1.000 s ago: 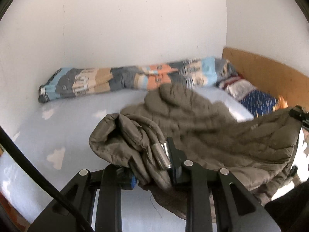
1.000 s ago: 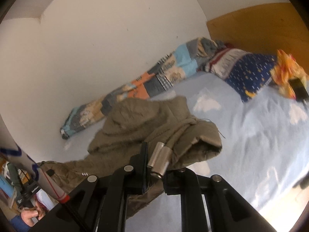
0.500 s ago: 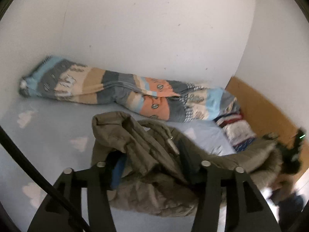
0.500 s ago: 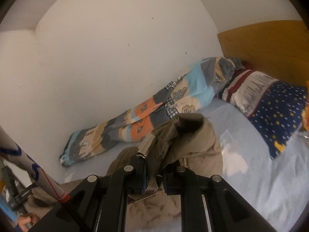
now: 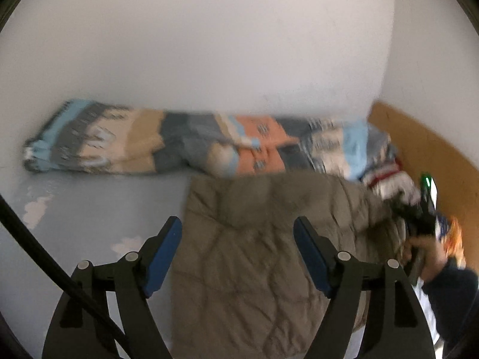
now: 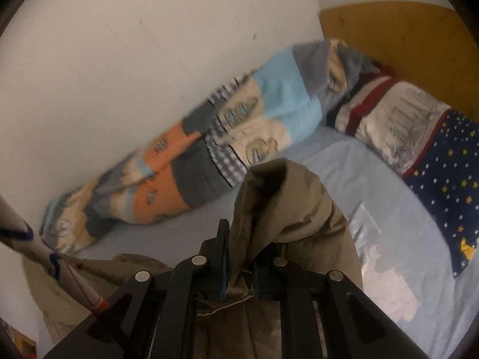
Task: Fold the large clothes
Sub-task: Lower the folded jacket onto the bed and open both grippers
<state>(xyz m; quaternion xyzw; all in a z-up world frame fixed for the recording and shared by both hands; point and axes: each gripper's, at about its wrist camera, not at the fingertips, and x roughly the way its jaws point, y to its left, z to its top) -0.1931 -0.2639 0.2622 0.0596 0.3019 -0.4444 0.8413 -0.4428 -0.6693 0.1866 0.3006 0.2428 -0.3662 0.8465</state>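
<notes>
On the bed [image 5: 89, 209], a brown quilted jacket [image 5: 254, 254] is lying spread across the pale blue sheet, its far edge reaching toward the rolled patterned blanket [image 5: 179, 149] at 12 o'clock along the wall. Only the left wrist view is showing the left tool [image 5: 238, 233] standing wide open above the jacket, its blue pads apart and gripping nothing; at 3 o'clock it is also catching the right tool [image 5: 419, 224] in the person's hand at the jacket's right edge. The right wrist view is showing the right tool [image 6: 239, 275] pinching a bunched fold of jacket [image 6: 284, 203] between nearly closed fingers, plus a starry pillow [image 6: 449, 173] at 2 o'clock and the wooden headboard [image 6: 404, 30] behind it. Bare sheet is lying open at 9 o'clock of the left tool, and at 3 o'clock of the right.
</notes>
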